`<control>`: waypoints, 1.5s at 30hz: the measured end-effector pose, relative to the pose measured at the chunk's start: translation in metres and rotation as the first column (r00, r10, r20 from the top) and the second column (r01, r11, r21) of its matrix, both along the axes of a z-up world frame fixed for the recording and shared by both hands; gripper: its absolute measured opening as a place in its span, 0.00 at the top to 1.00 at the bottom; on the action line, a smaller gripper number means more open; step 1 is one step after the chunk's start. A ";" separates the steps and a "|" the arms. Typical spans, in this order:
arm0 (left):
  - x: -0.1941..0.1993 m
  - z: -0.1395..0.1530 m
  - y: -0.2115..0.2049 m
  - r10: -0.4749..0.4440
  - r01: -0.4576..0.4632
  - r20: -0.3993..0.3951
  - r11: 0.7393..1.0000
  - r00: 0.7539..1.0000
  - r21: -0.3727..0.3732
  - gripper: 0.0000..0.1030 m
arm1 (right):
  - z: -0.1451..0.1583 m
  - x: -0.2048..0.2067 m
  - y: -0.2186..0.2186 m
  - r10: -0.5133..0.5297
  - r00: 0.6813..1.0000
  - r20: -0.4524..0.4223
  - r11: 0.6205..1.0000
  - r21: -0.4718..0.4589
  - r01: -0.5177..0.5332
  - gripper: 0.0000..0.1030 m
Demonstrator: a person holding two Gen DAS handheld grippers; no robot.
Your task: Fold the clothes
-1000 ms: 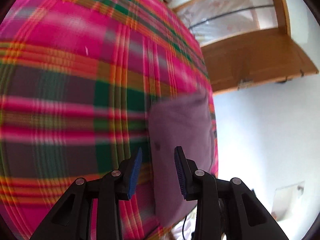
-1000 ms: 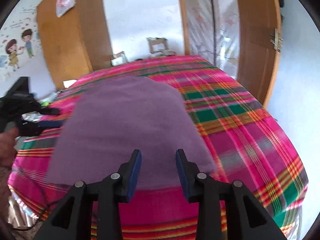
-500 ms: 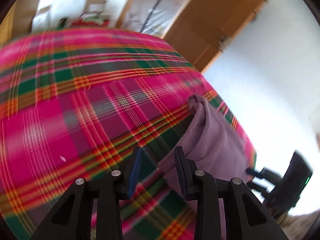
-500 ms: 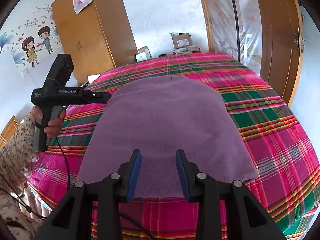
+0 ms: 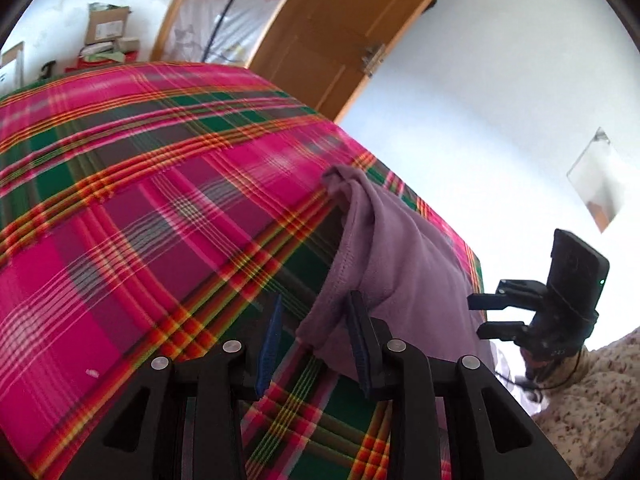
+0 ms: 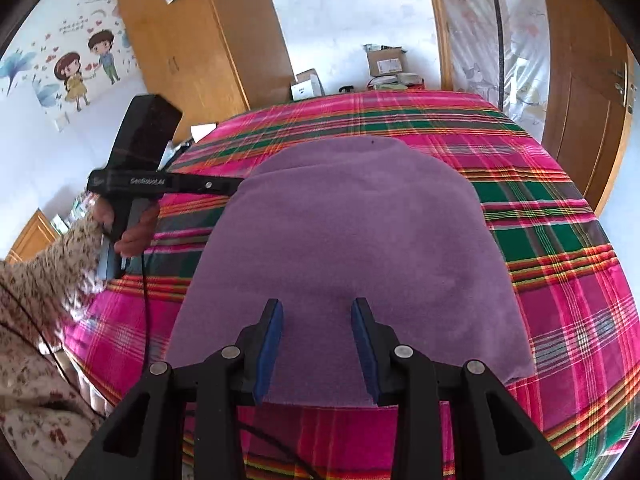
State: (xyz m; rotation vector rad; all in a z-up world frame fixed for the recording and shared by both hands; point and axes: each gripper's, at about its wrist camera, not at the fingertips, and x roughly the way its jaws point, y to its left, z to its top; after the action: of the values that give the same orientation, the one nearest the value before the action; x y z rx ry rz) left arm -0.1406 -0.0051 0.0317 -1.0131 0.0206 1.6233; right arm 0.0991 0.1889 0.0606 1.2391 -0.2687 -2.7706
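Purple garment [image 6: 352,240] flat on plaid bedspread [image 6: 560,208], left gripper [image 5: 314,340] now nearer its edge at 9 o'clock, right gripper [image 6: 316,344] unmoved, both spread empty.

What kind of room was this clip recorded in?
Most likely a bedroom in a home. A bed covered in a pink plaid sheet fills the view, a wooden wardrobe stands against the wall, and a cartoon sticker decorates the wall beside it.

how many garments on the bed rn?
1. A purple garment lies on the plaid bedspread, near the bed's front edge between the open left gripper and open right gripper. Anything beneath it would be hidden.
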 end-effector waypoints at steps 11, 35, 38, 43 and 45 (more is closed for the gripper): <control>-0.013 0.004 -0.002 0.020 -0.022 0.043 0.999 0.999 0.036 0.95 | -0.008 0.002 0.004 -0.016 0.999 0.027 1.000 -0.022 0.017 0.65; 0.008 0.019 0.000 -0.064 0.058 0.044 0.991 0.997 0.119 0.88 | -0.011 0.008 0.002 -0.034 0.999 0.024 0.998 -0.053 0.036 0.65; 0.006 0.015 0.003 -0.075 0.067 0.067 0.991 0.995 0.115 0.80 | -0.011 0.007 0.001 -0.034 0.999 0.024 0.998 -0.055 0.035 0.65; 0.002 0.010 0.009 -0.093 0.083 0.099 0.991 0.991 0.107 0.65 | -0.012 0.008 0.002 -0.037 0.999 0.022 0.997 -0.064 0.039 0.65; 0.004 0.010 0.010 -0.099 0.089 0.094 0.991 0.991 0.103 0.64 | -0.012 0.009 0.001 -0.038 0.999 0.022 0.997 -0.065 0.039 0.65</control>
State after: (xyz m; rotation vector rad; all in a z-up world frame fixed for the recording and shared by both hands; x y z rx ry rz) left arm -0.1364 0.0051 0.0418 -1.0002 -0.0767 1.4730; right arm 0.1082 0.1903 0.0484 1.2607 -0.3864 -2.7582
